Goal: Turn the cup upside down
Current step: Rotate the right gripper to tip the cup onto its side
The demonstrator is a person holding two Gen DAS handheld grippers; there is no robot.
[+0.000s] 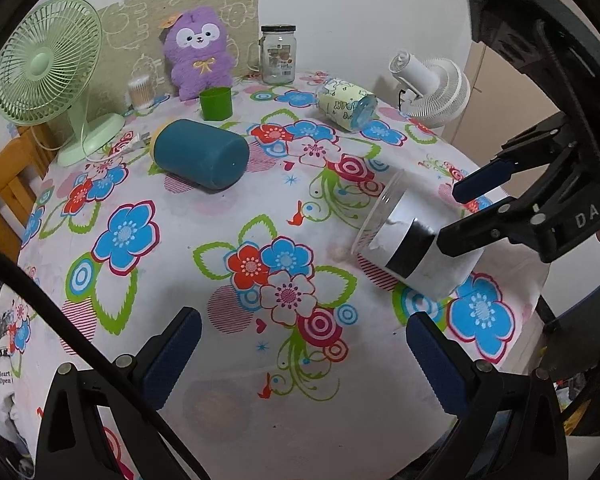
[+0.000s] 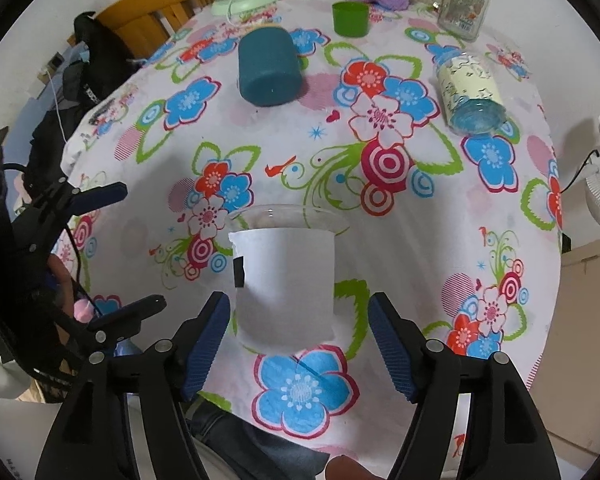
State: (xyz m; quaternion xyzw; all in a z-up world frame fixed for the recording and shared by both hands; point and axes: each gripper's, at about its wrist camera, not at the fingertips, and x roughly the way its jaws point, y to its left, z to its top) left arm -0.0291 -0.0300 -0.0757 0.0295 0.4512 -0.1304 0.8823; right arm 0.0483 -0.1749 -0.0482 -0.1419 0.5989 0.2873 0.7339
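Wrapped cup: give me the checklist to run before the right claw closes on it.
1. Wrapped cup lies on its side between the right claw pads: ok.
2. Right claw open: ok.
3. Pads touching the cup: not ok, gaps show on both sides.
4. Left claw apart from the cup: ok.
5. Teal cup away from the grasp: ok.

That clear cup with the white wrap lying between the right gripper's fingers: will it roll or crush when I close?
The clear cup lies on its side, so it probably rolls if nudged. Its thin transparent rim suggests light plastic that may flex. The right gripper is open around its base end.
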